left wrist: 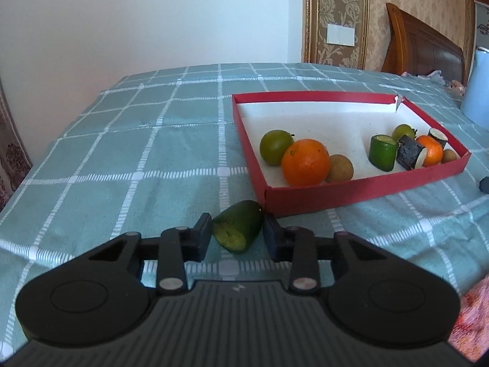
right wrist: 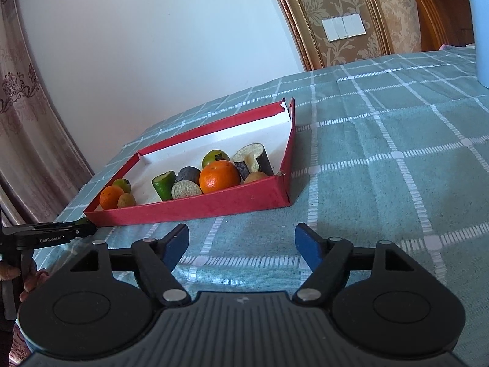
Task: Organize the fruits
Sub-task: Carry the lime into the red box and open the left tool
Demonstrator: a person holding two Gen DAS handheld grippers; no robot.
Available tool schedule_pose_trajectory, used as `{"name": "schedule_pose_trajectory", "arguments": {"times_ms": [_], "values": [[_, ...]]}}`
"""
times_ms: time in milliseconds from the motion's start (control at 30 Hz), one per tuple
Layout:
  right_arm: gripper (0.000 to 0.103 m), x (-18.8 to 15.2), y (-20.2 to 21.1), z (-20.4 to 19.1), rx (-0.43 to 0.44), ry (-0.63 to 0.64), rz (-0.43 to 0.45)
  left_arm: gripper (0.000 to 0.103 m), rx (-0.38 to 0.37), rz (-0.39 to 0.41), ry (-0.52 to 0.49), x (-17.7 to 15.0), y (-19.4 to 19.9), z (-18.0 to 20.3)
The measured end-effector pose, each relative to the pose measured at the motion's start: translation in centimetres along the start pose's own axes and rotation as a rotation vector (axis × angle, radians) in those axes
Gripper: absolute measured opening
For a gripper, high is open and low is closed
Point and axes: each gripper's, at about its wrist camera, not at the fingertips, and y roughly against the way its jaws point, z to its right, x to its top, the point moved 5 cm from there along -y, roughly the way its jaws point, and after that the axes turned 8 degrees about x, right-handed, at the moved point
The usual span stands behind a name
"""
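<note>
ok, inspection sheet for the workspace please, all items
Surface: teal checked cloth, wrinkled.
Job's things: red cardboard box holds a round orange fruit and other fruit pieces; dark green cut fruit piece lies outside, by the box's near corner.
Clutter: pale blue container; pink fabric.
Grippers: left gripper jaws shut on the dark green piece; right gripper jaws open, empty.
Cables: nothing seen.
Surroundings: white wall, patterned wallpaper, wooden headboard.
</note>
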Motion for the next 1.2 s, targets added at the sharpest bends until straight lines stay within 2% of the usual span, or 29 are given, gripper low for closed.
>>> {"name": "schedule_pose_trajectory", "arguments": {"times_ms": [100, 267, 500, 633, 767, 1067, 1200], "values": [[0.076, 0.0, 0.0, 0.0, -0.007, 0.001, 0.004, 0.033, 0.015, 0.002, 0.020, 0.1, 0.8, 0.0], [0.076, 0.0, 0.1, -0.1, -0.018, 0.008, 0.008, 0.032, 0.039, 0.080, 0.043, 1.6, 3.8, 0.8], [0.076, -0.1, 0.1, -0.2, -0.036, 0.020, 0.017, 0.032, 0.119, 0.177, 0.054, 4.7, 5.2, 5.9], [0.076, -0.1, 0.2, -0.2, -0.039, 0.021, 0.018, 0.032, 0.155, 0.180, 0.046, 5.9, 3.5, 9.0], [0.076, -0.1, 0.3, -0.3, -0.041, 0.022, 0.023, 0.032, 0.197, 0.160, 0.070, 6.5, 1.4, 10.4], [0.076, -0.1, 0.4, -0.4, -0.037, 0.024, 0.019, 0.032, 0.277, 0.117, 0.115, 6.5, -1.0, 10.1], [0.076, -0.1, 0.3, -0.5, -0.035, 0.026, 0.017, 0.032, 0.284, 0.113, 0.118, 6.2, -1.3, 9.9]]}}
